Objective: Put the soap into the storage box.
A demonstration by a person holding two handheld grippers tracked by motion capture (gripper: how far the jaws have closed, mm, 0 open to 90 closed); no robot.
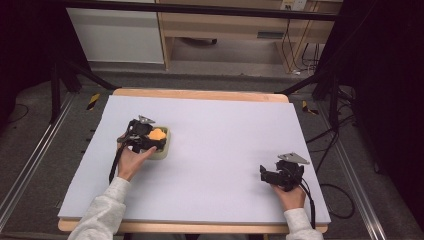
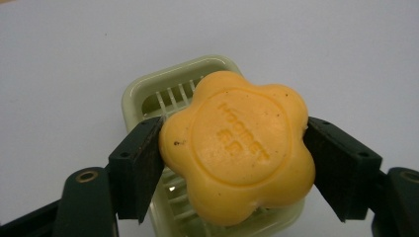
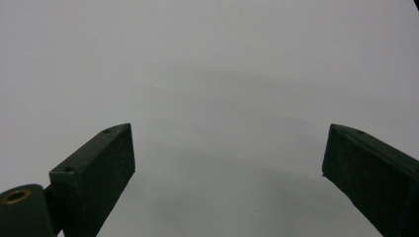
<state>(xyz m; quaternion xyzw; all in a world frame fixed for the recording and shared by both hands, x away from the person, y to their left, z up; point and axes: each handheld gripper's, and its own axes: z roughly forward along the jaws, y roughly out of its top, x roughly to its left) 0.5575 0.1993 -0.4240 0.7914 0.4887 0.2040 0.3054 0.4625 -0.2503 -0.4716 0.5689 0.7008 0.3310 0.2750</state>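
Left gripper (image 2: 234, 158) clamps orange soap (image 2: 237, 148) (above its dish (image 2: 148, 94)).

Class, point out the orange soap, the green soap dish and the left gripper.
orange soap (image 2: 237, 145), left gripper view, embossed top face.
green soap dish (image 2: 148, 91), left gripper view, far rim.
left gripper (image 1: 150, 136), high view, between its fingertips.

Overhead table (image 1: 225, 150) view; two close gripper-mounted

Overhead lighting is even on the white table (image 1: 210, 150); surroundings are dark. The soap (image 2: 237, 143) is sharp. Soft shadows, slight blur in the right gripper view.
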